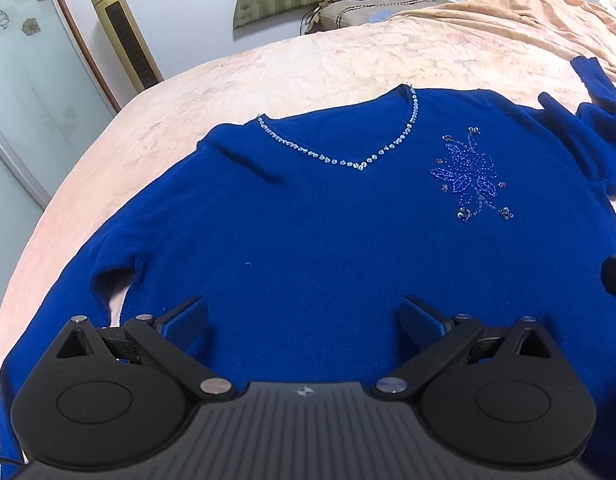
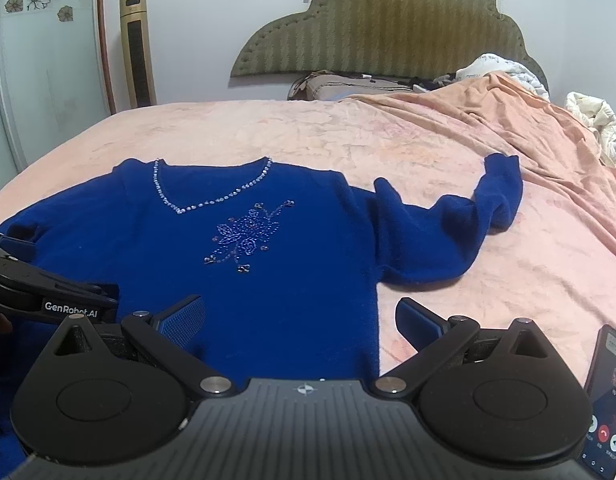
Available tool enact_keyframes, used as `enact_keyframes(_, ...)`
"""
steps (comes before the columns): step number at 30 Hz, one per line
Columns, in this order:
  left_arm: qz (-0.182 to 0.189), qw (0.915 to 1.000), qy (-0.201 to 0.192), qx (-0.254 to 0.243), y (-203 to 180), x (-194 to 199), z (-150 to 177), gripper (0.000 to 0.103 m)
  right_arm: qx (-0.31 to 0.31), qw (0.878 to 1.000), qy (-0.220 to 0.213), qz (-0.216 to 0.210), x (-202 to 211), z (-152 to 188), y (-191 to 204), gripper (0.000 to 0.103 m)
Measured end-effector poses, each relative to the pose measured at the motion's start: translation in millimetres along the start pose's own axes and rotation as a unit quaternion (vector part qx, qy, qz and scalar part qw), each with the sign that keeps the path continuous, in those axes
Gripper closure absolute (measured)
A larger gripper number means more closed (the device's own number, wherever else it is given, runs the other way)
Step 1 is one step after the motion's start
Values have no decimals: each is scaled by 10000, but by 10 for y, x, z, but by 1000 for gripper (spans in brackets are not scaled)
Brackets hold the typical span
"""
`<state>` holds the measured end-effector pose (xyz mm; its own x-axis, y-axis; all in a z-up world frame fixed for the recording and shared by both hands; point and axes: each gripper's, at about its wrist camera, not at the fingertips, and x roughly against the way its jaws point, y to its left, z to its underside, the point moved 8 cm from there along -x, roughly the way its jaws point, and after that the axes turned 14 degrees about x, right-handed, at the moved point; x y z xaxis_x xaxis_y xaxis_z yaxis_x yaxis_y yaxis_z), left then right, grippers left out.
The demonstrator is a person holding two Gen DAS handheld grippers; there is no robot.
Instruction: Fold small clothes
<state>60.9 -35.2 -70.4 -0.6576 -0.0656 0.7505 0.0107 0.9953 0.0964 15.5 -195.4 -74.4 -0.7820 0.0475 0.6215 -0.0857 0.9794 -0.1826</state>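
Both hand-held grippers, left and right, gape wide above the blue sweater

- I see bare bed between the sweater and the headboard end.
- A phone lies at the near right edge, beside my right hand-held gripper.
- A rumpled blanket crowds the far right corner.

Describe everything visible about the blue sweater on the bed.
The blue sweater is a soft-looking royal-blue knit lying front up, mostly flat, on the pink bedspread. Rhinestones trim its V-neck, and a beaded flower sits on the chest. One sleeve lies crumpled outward. Both open grippers, left and right, hover at its hem.
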Motion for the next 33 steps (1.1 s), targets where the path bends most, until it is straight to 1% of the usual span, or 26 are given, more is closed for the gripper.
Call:
enact_keyframes(5,-1,10000,8,-24,-10,-10,1,0,8,10000,47,60,-14,2,-16,0)
enact_keyframes(22,-25,10000,52,-75,-63,-55,-3,0,-68,10000,57,38,-68,-16,-57,0)
enact_keyframes(29,112,9998,-29,-145,-179,-30,-86,0,14,9999,71,142,-131,-112,-122,0)
enact_keyframes(33,206,9997,-19,-162,-256,-41,-121,0,-56,9997,44,224,-181,-200,-263,0)
